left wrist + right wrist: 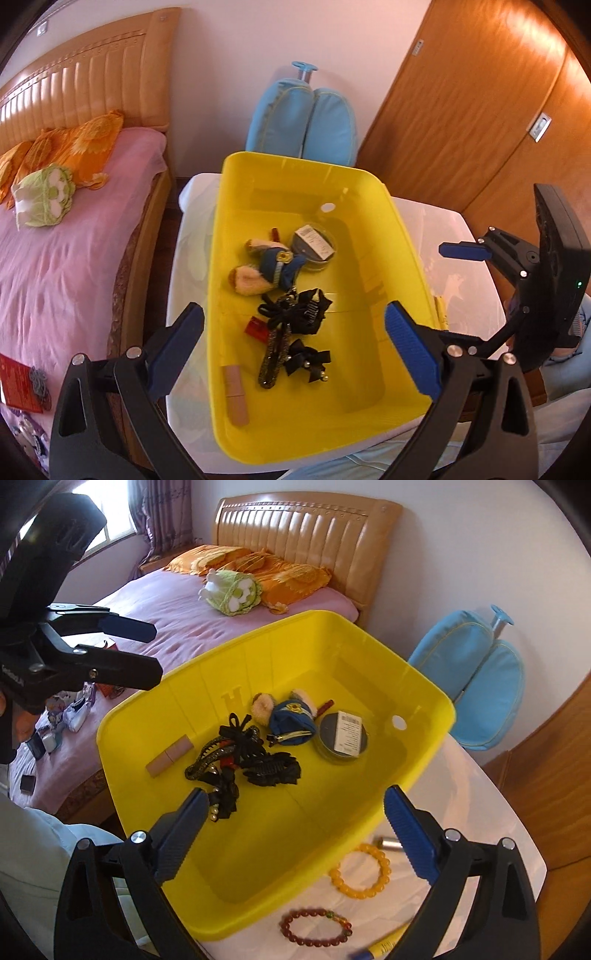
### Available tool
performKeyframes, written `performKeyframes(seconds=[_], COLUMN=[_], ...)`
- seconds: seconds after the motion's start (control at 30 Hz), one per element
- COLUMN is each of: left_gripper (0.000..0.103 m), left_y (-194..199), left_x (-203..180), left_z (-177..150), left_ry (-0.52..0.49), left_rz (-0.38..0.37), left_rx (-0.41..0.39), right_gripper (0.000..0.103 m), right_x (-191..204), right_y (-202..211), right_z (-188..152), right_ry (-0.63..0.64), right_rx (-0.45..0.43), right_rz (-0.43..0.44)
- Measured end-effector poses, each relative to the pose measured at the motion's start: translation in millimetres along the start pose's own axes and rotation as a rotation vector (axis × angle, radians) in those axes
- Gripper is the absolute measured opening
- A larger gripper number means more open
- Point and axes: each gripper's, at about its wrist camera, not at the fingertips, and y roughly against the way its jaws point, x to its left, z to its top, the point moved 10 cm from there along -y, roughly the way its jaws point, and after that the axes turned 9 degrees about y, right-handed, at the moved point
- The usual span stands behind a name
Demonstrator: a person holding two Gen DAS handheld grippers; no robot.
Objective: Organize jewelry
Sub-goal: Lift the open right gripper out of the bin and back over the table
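I find both the left gripper (293,341) and right gripper (293,829) spread, empty, above the yellow bin (424,760). The pen (384,949) under my right gripper is blurred, cut off.

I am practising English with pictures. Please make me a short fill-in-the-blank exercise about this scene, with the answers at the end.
1. The hair accessories lie inside a plastic bin whose colour is ____.
2. Two bead bracelets, one amber and one dark red, lie on the white table, ____ the bin.
3. The round tin in the bin has a white ____ on its lid.
4. The jaws of the right gripper are ____.

Missing words: yellow; outside; label; open
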Motion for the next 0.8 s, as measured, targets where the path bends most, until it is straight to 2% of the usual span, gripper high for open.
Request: performKeyframes(seconds=[0.37,0.57,0.8], left_gripper=[0.096,0.096,0.096], left_y=[-43.2,-55.9,-61.8], left_x=[-86.7,-122.2,-143.3], left_z=[13.3,14.3,14.8], left_ry=[-0.208,-0.295,-0.374], left_rz=[-0.153,-0.225,-0.239], left_rx=[0.08,0.108,0.122], right_gripper=[0.097,0.097,0.097], right_x=[-63.4,-70.1,-68.1], right_y=[52.2,65.6,69.1], right_z=[-79.4,-113.6,-148.6], right_ry=[-0.266,-0.371,-0.475], right_rx=[0.042,0.079,0.109], right_rz=[-0.201,-0.263,-0.291])
